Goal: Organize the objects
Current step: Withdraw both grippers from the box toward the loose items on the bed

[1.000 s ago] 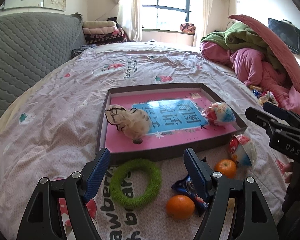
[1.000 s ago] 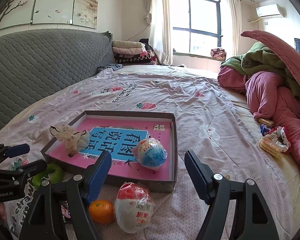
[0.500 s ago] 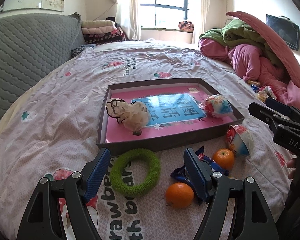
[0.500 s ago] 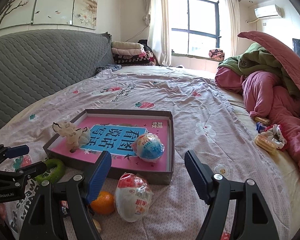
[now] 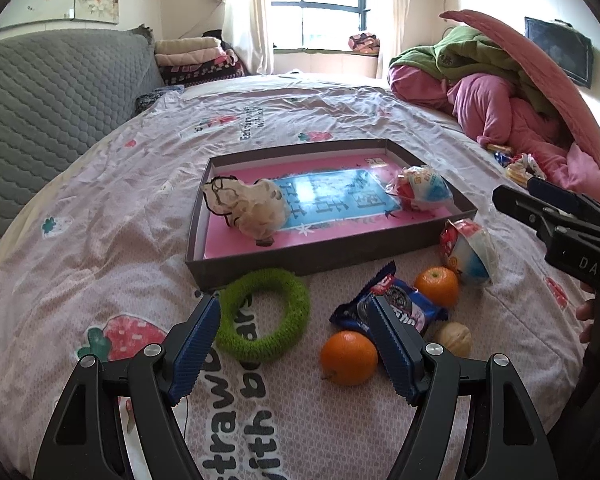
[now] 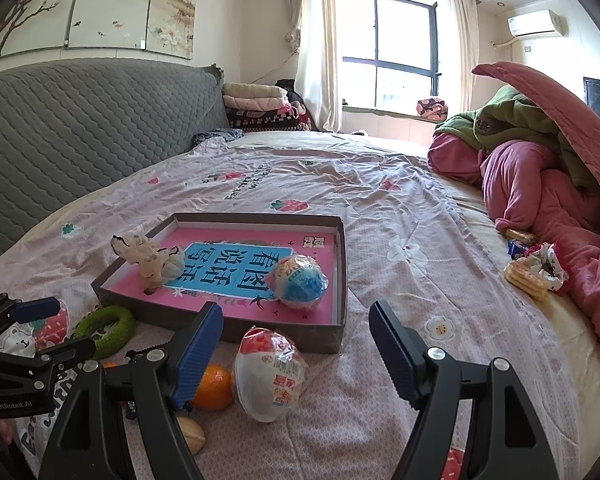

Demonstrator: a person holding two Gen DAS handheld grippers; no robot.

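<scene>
A shallow grey box (image 5: pixel 324 254) with a pink floor lies on the bed and holds a cream plush toy (image 5: pixel 252 210) and a wrapped ball snack (image 5: pixel 420 188). In front of it lie a green knitted ring (image 5: pixel 266 314), an Oreo packet (image 5: pixel 396 308), two oranges (image 5: pixel 348 356) (image 5: pixel 436 286), a walnut (image 5: pixel 454 338) and a second wrapped snack (image 5: pixel 470 252). My left gripper (image 5: pixel 294 344) is open and empty above the ring and near orange. My right gripper (image 6: pixel 296 348) is open and empty over the second wrapped snack (image 6: pixel 268 372); the box (image 6: pixel 284 330) lies just beyond.
A pink and green heap of quilts (image 5: pixel 512 92) fills the right side of the bed. Biscuit packets (image 6: pixel 528 272) lie at its foot. A grey quilted headboard (image 6: pixel 80 132) stands to the left, with folded blankets (image 6: pixel 260 108) at the far end.
Both grippers have drawn back and risen a little, so the box and loose items look farther off. The Oreo packet and walnut have come into the left wrist view. Both grippers stay open.
</scene>
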